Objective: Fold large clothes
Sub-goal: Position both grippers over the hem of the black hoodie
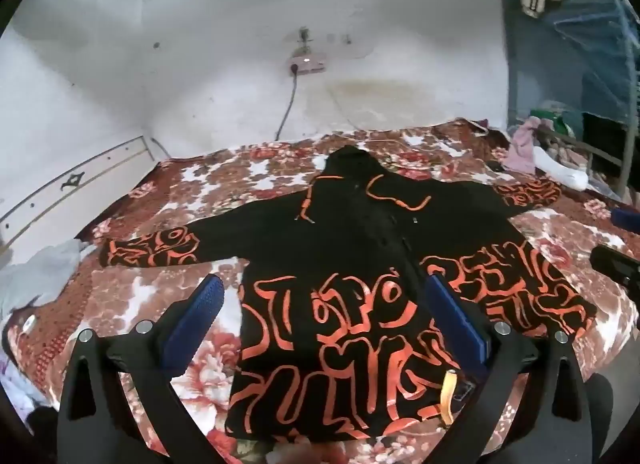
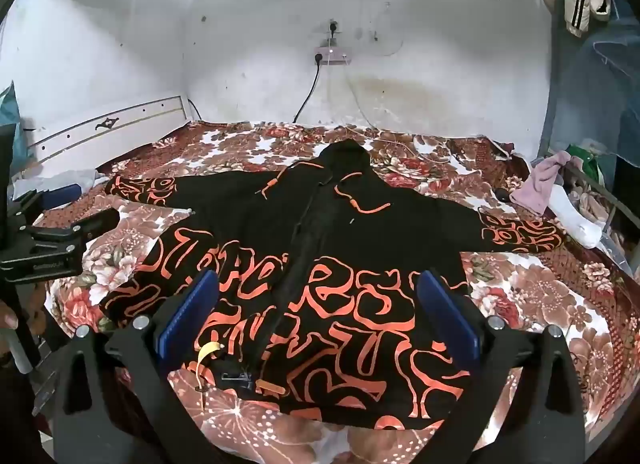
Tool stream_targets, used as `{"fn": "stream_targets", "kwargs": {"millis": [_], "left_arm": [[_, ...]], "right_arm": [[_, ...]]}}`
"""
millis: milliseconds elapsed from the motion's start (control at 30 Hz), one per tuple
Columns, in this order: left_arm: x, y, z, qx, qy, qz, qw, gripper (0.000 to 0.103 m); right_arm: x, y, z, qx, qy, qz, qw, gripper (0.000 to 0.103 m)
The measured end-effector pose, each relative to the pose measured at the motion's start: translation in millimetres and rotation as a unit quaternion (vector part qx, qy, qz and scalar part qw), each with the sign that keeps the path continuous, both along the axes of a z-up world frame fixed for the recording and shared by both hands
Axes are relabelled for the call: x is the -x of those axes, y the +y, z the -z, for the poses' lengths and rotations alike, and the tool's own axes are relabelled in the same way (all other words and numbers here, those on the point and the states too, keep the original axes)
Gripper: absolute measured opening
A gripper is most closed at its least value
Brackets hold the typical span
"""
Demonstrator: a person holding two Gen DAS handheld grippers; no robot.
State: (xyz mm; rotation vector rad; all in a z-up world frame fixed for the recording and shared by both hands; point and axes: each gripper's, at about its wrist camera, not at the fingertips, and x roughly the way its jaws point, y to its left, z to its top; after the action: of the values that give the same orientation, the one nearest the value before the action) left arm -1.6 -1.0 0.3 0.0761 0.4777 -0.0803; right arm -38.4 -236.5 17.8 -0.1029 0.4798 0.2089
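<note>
Black-and-orange hooded jacket [image 1: 360,264] lies flat on floral bedspread [image 1: 180,192], sleeves out, long axis running away from me, hem nearest. I hold left gripper [image 1: 320,316] and right gripper [image 2: 316,304] spread wide, empty, apparently above hem, one toward each side.

Your left gripper [image 1: 320,312] and right gripper [image 2: 318,304] both hang with fingers spread wide above the hoodie's [image 1: 360,284] hem, nothing between the pads. At 9 o'clock the floral bedspread [image 1: 132,296] lies bare below the sleeve. At 2 o'clock, a pile of clothes [image 2: 560,192] crowds the bed edge just beyond the other cuff.
</note>
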Motion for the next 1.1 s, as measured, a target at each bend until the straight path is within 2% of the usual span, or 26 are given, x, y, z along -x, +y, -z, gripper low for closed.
{"fn": "stream_targets", "kwargs": {"millis": [133, 167, 300, 533, 667, 1100], "left_arm": [[-1, 4, -1, 0.016, 0.0, 0.04, 0.9991, 0.098], [1, -3, 2, -0.001, -0.012, 0.013, 0.9998, 0.098], [-4, 1, 3, 0.03, -0.009, 0.03, 0.9991, 0.098], [-5, -17, 5, 0.005, -0.006, 0.037, 0.9993, 0.098], [-5, -5, 3, 0.01, -0.014, 0.014, 0.9998, 0.098], [-11, -3, 5, -0.008, -0.015, 0.006, 0.9998, 0.098]], "right_arm": [[1, 0, 0, -0.001, -0.002, 0.0, 1.0, 0.098], [1, 1, 0, 0.0, -0.002, -0.001, 1.0, 0.098], [6, 1, -2, 0.0, -0.004, -0.001, 1.0, 0.098], [-2, 3, 6, 0.0, 0.002, 0.004, 1.0, 0.098], [0, 4, 10, 0.002, 0.003, 0.003, 1.0, 0.098], [-11, 5, 15, 0.005, 0.004, 0.002, 1.0, 0.098]]}}
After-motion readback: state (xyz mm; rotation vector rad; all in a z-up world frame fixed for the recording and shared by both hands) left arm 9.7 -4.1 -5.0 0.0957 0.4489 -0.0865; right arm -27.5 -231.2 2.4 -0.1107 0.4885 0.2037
